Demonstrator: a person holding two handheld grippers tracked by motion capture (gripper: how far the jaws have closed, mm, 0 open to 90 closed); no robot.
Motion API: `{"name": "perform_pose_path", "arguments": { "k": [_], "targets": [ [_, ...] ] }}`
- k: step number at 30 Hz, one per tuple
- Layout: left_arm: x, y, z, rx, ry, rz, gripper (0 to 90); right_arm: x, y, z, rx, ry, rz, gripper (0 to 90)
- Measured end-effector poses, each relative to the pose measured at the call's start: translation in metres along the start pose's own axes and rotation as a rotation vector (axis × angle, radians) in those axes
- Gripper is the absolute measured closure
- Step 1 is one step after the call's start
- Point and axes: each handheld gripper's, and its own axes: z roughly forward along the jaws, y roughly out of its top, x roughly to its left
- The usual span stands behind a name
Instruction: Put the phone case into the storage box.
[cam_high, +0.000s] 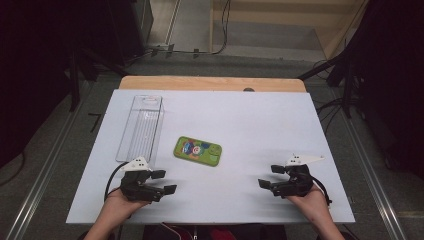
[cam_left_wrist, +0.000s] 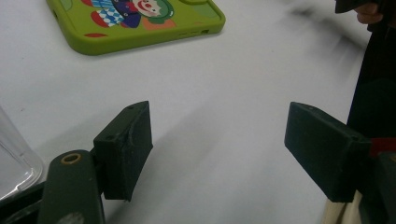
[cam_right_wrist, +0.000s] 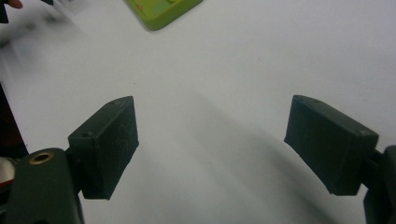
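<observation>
A green phone case (cam_high: 198, 150) with a cartoon picture lies flat near the middle of the white table top (cam_high: 250, 120). It also appears in the left gripper view as the green case (cam_left_wrist: 135, 21) and at the top of the right gripper view as a green corner (cam_right_wrist: 163, 11). My left gripper (cam_high: 164, 181) rests near the front edge, left of centre, open and holding nothing. My right gripper (cam_high: 271, 176) rests at the front right, open too, its jaws pointing left. In both gripper views bare table lies between the wide-apart jaws.
A clear plastic tray (cam_high: 141, 127) lies lengthwise at the left, behind my left gripper; its corner (cam_left_wrist: 11, 163) sits at the left edge of the left gripper view. Beyond the table are a wooden strip (cam_high: 212, 83), floor cables and dark equipment.
</observation>
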Motion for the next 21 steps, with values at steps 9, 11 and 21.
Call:
{"name": "perform_pose_path", "arguments": {
  "k": [9,11,21],
  "targets": [
    [0.0006,0.0005,0.0002,0.002,-0.007,-0.015,24.2,-0.0012,-0.0003,-0.0005,-0.001,0.001,0.002,15.2],
    [0.0007,0.0004,0.0002,0.005,-0.005,-0.015,24.2,-0.0016,-0.0005,-0.0005,-0.003,-0.001,-0.001,15.2],
    [0.0017,-0.0006,-0.0018,-0.003,0.01,0.002,24.2,-0.0016,0.0031,0.0005,0.003,-0.004,-0.006,15.2]
  ]
}}
